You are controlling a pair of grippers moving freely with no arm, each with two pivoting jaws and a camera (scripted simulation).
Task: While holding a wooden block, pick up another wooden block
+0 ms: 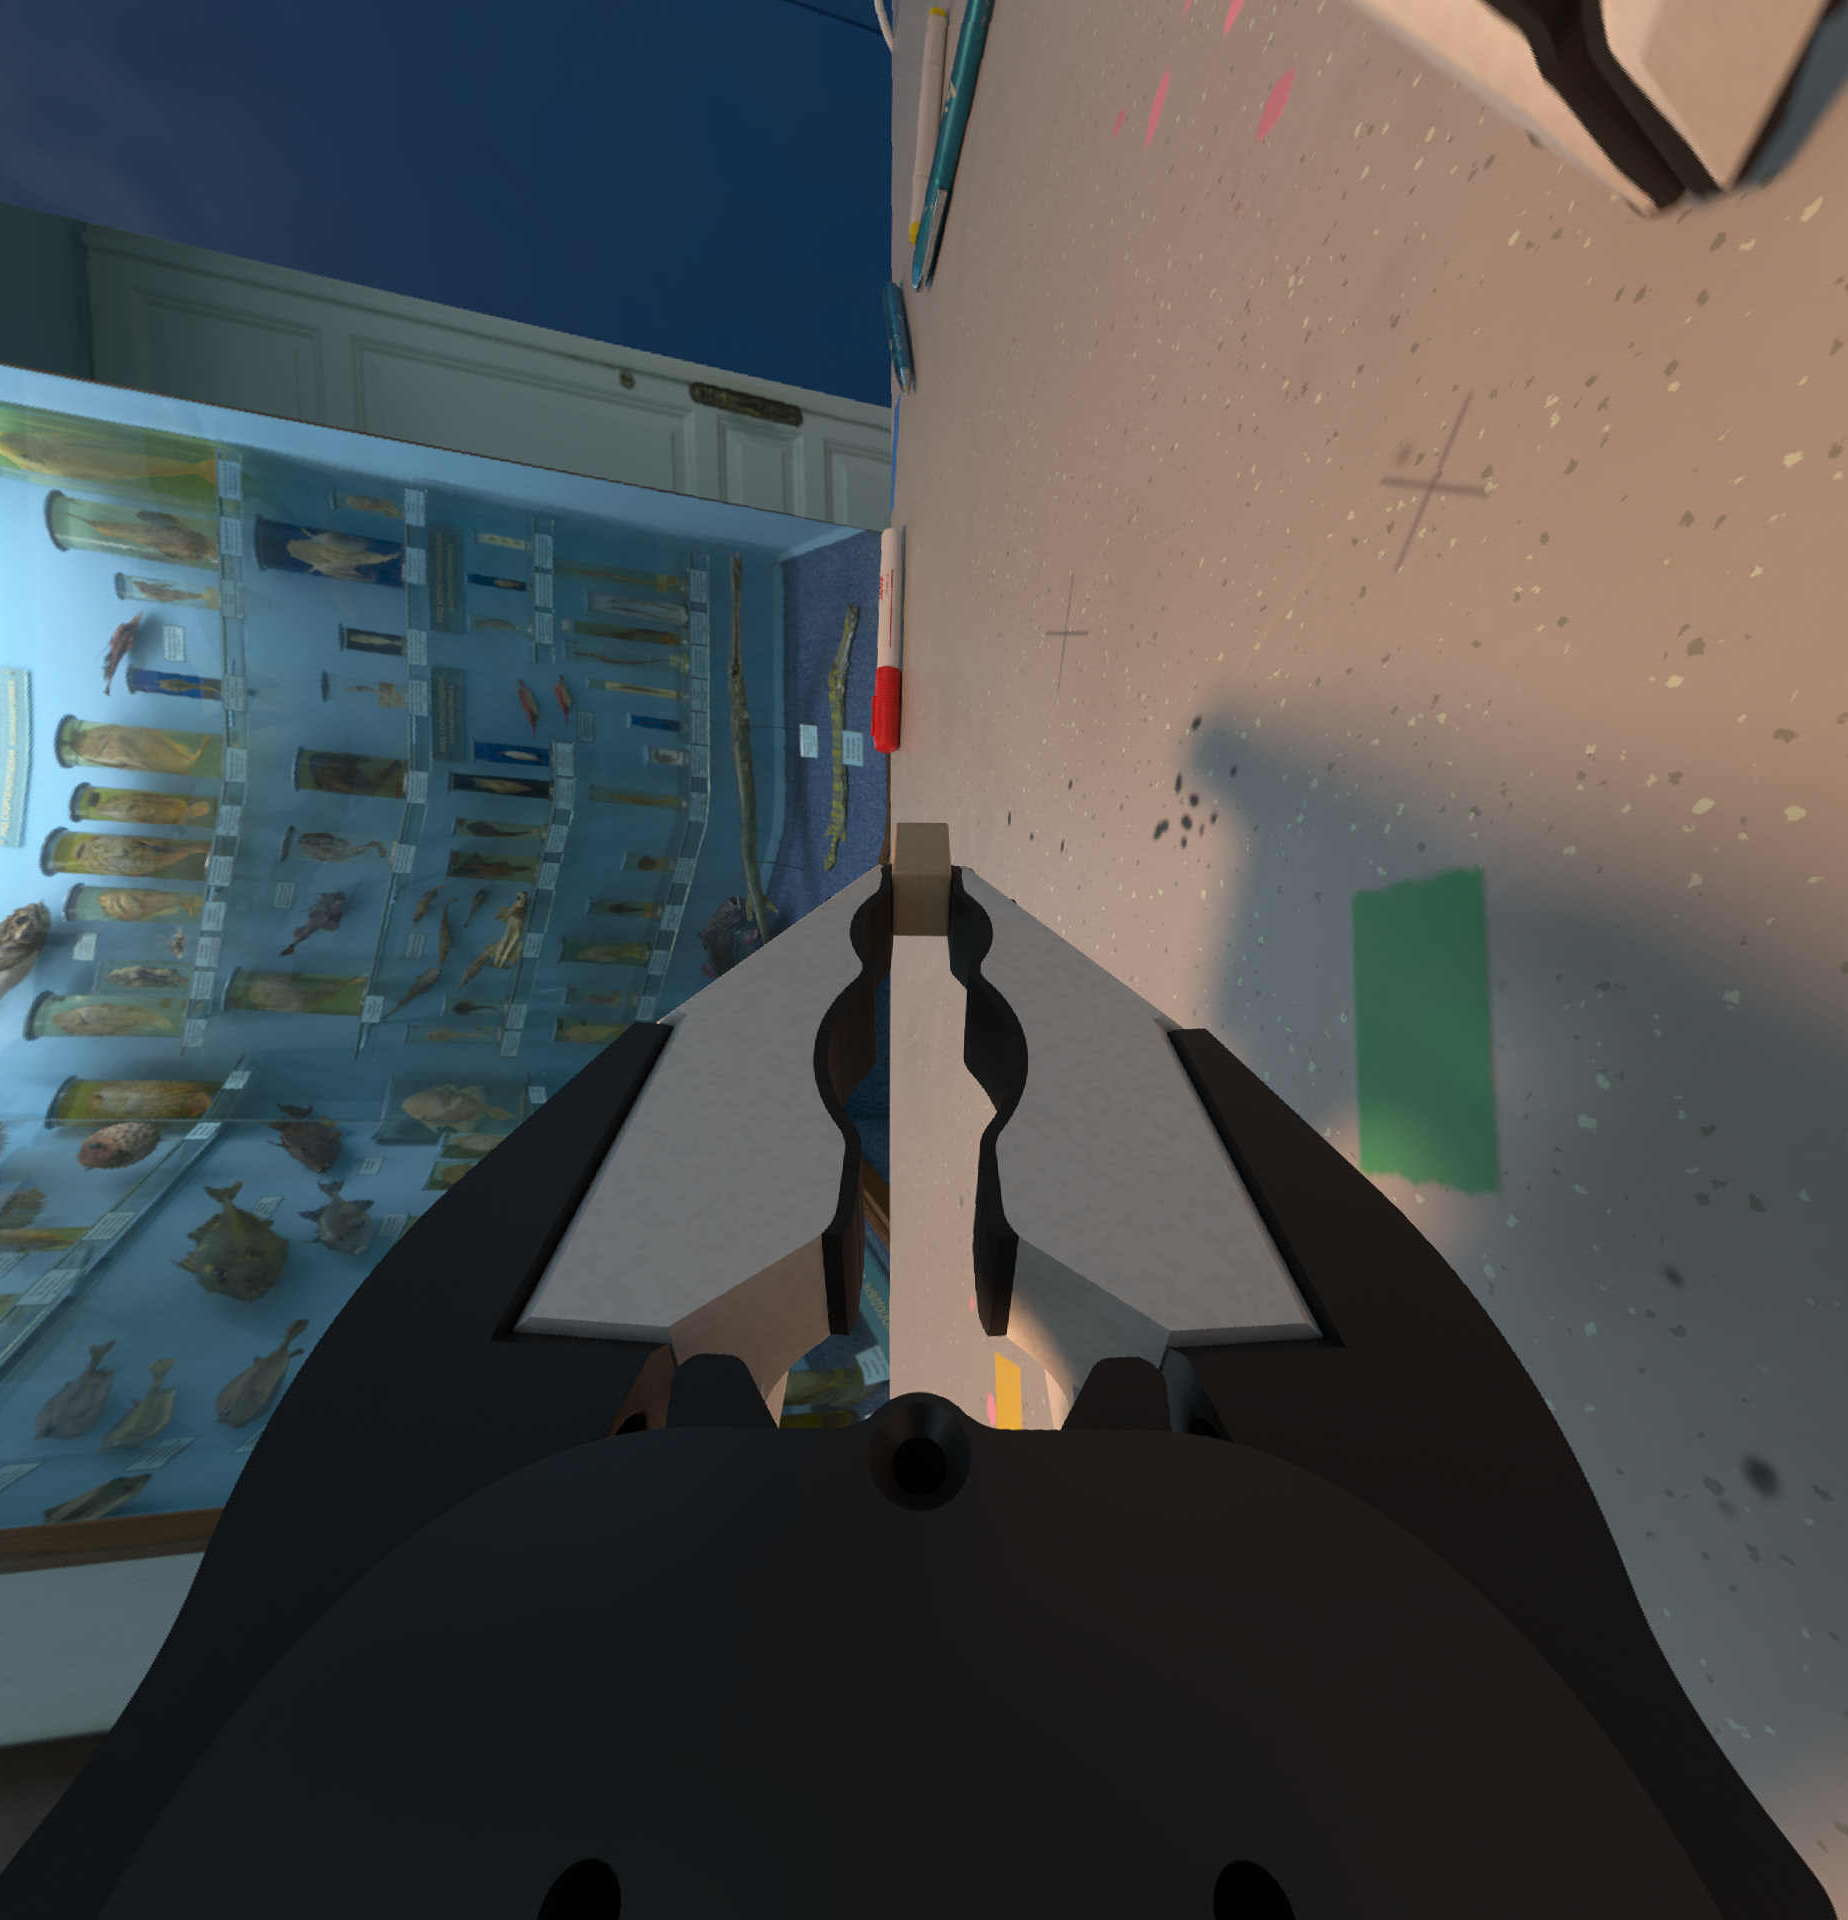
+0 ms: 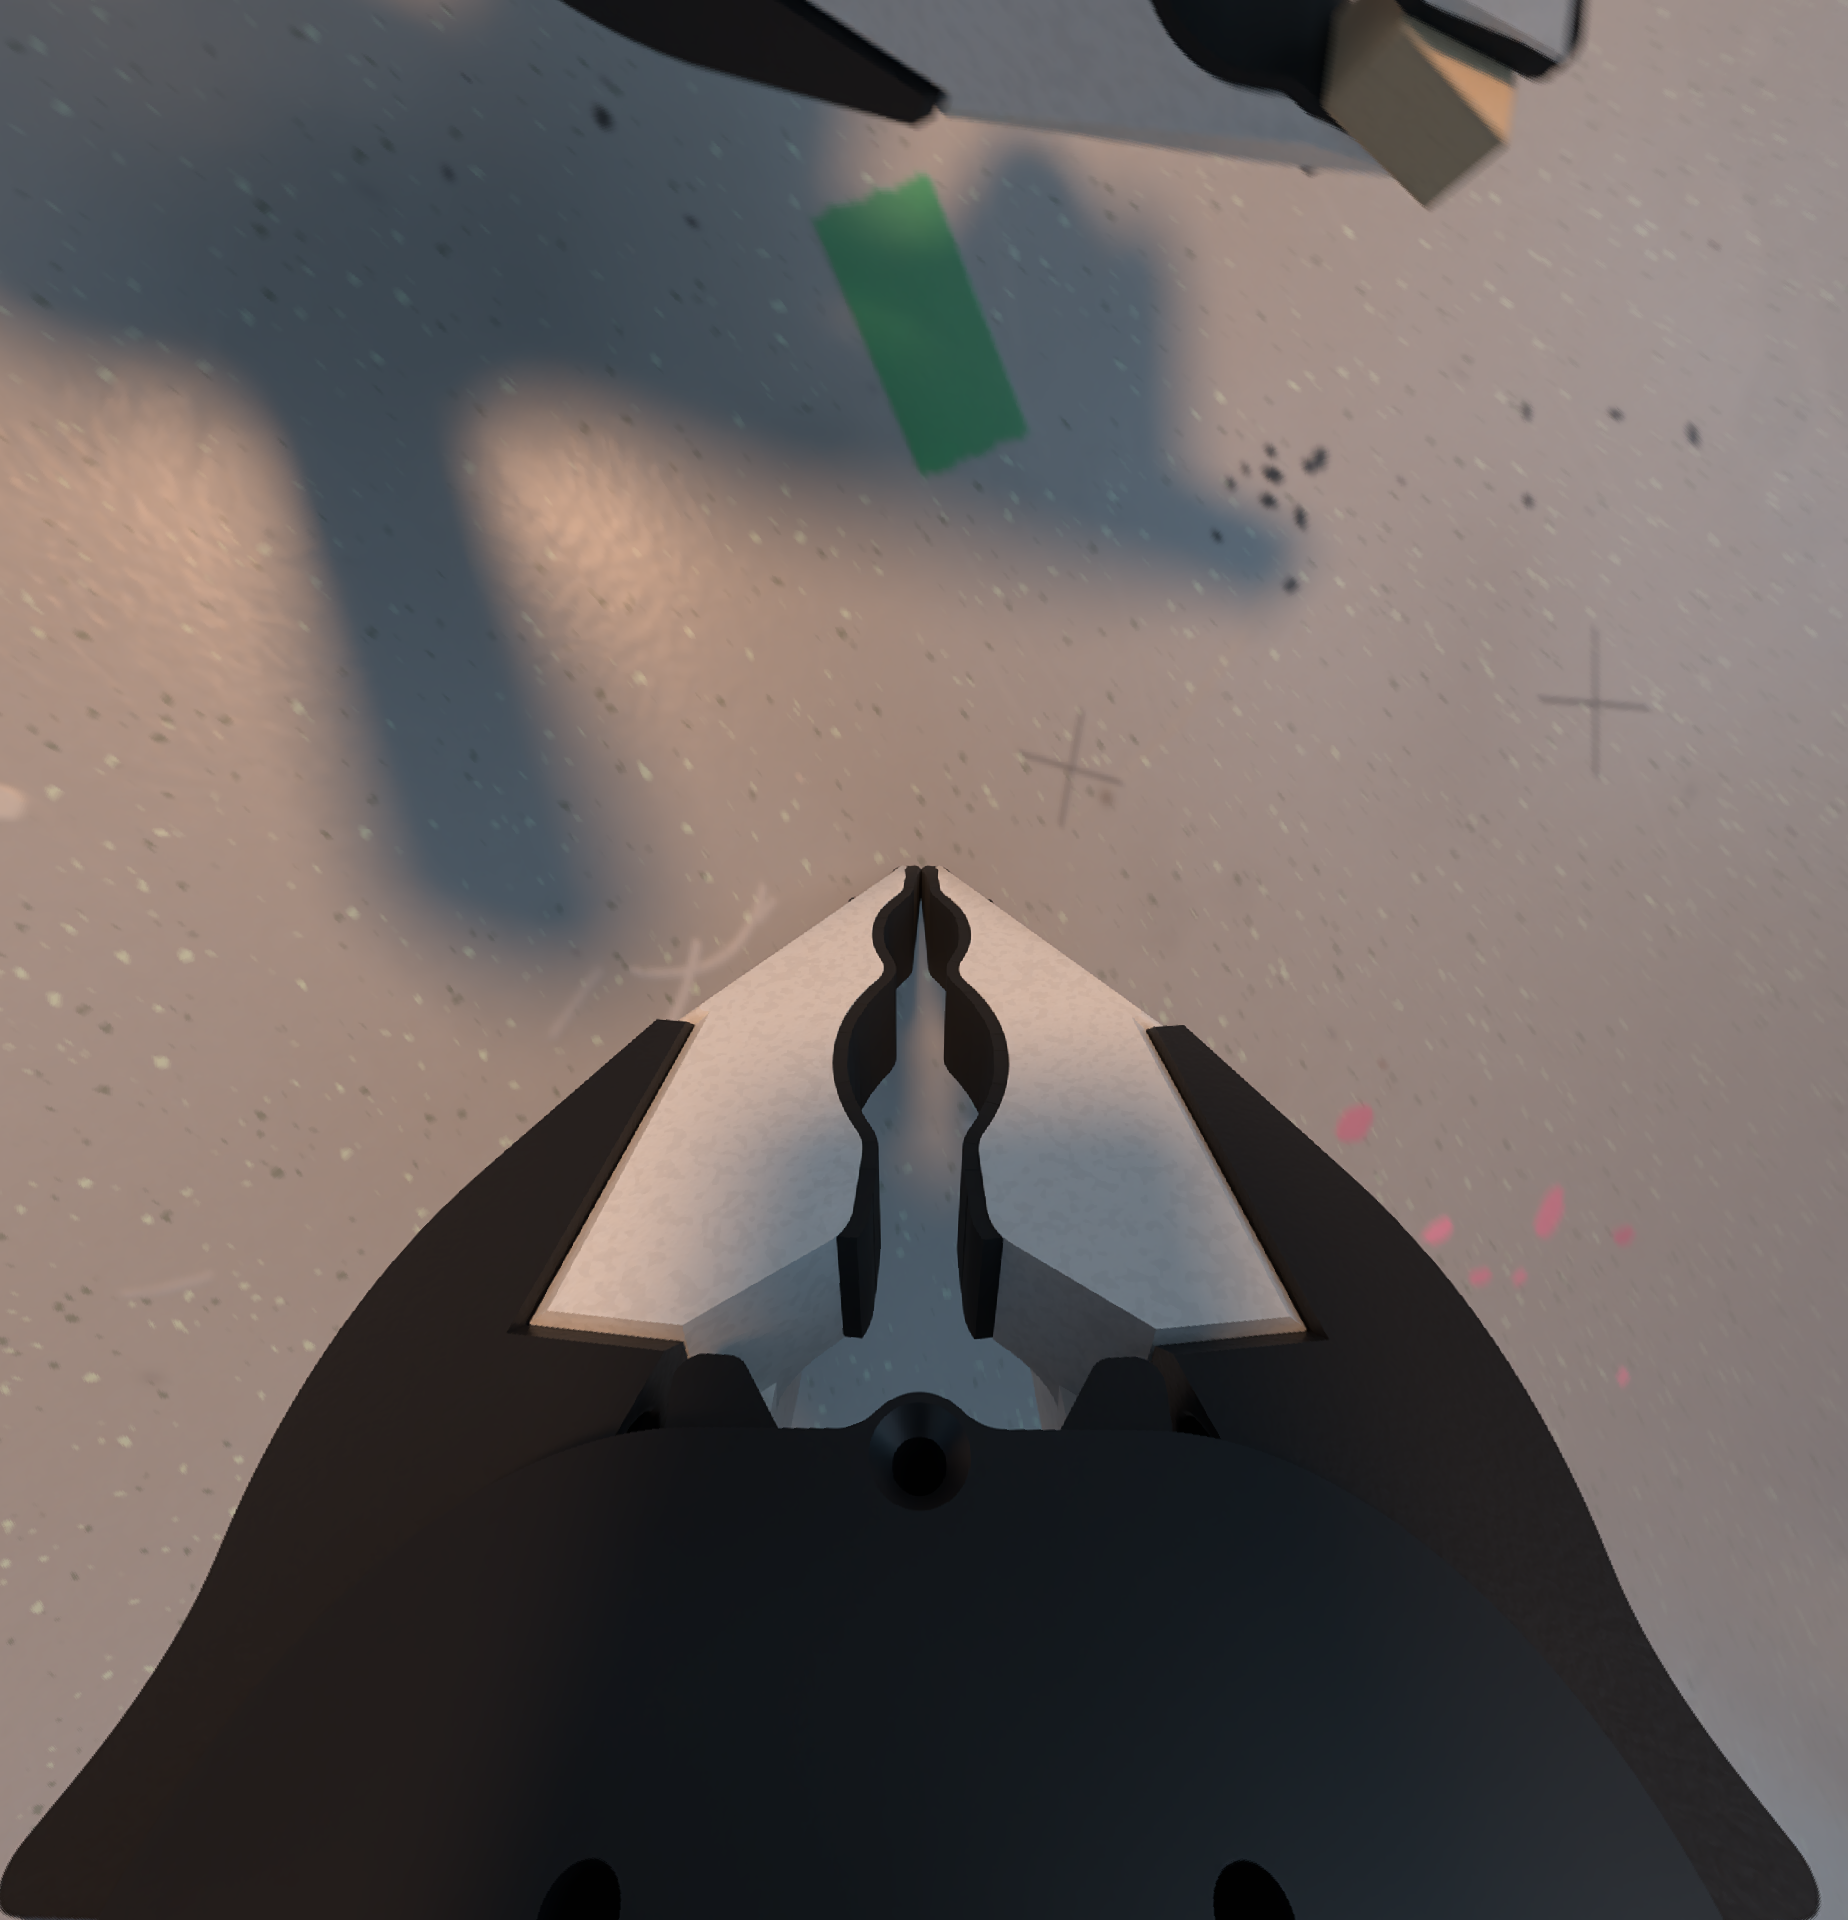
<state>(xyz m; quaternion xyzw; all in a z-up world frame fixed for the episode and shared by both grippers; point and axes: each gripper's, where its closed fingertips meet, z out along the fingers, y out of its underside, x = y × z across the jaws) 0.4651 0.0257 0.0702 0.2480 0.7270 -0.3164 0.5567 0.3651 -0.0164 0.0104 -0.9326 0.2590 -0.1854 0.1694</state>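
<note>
A wooden block (image 1: 920,881) was pinched at the tips of the left gripper (image 1: 918,896), raised off the speckled table (image 1: 1522,727). The right gripper (image 2: 918,875) was pressed together, empty. No second block was seen, so its direction could not be told.

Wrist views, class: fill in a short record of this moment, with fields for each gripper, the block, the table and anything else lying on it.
left gripper: shut on a block
block: tan wood, pinched at the jaw tips, off the table
right gripper: shut, empty, above the table
table: pale, speckled, with pencilled crosses
tape: green strip, flat on the table
marker: red cap, at the table edge
second block: not in view
</note>
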